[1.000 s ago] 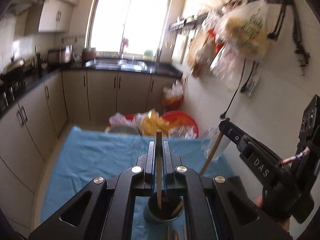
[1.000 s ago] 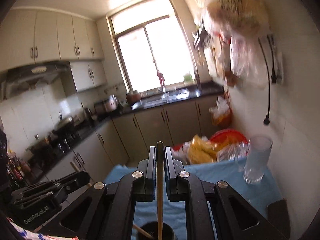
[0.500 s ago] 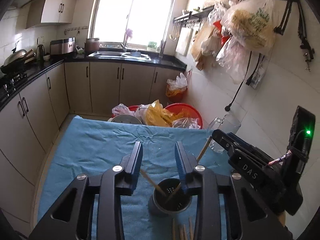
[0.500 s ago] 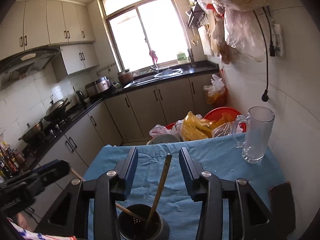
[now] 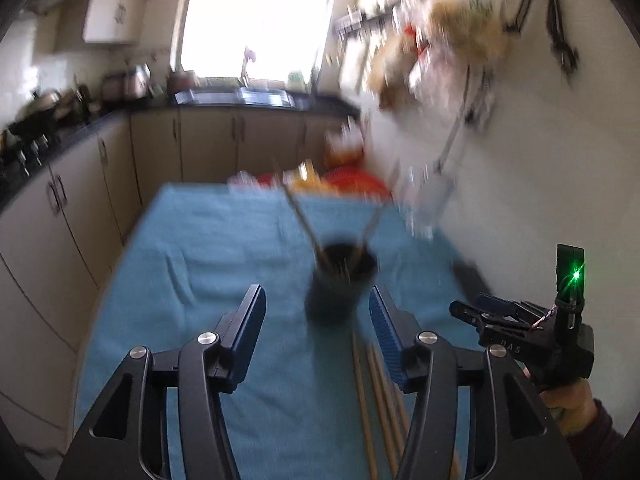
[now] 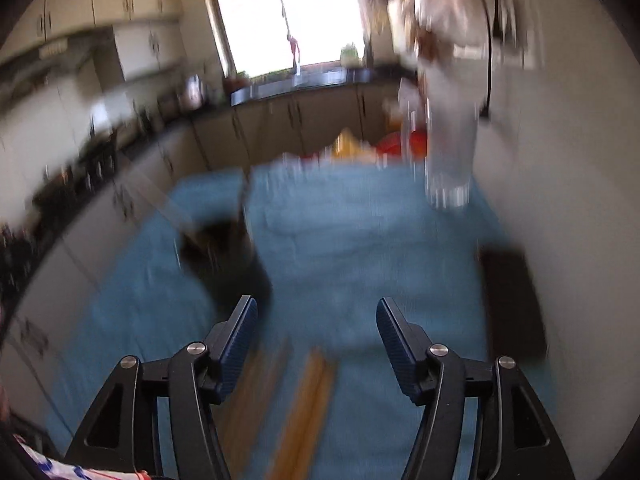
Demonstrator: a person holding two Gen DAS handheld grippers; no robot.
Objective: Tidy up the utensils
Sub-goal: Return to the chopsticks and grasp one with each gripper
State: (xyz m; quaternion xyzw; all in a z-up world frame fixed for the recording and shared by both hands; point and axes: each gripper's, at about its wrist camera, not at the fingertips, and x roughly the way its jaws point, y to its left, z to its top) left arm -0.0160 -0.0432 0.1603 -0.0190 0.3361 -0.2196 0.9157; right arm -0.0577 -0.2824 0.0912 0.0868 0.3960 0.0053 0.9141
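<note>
A dark round holder (image 5: 340,284) stands on the blue cloth (image 5: 200,264), two thin wooden chopsticks (image 5: 298,210) leaning from it. Loose wooden chopsticks (image 5: 374,392) lie flat just before the holder. The left gripper (image 5: 316,316) and right gripper (image 6: 316,326) hover low near the holder, fingers spread wide, holding nothing.

Ahead of the left gripper (image 5: 316,322) stands one dark holder (image 5: 340,284) with two chopsticks (image 5: 301,212), perhaps four loose chopsticks (image 5: 374,392) between its fingers, one glass mug (image 6: 450,168), one blue cloth (image 5: 208,248).
</note>
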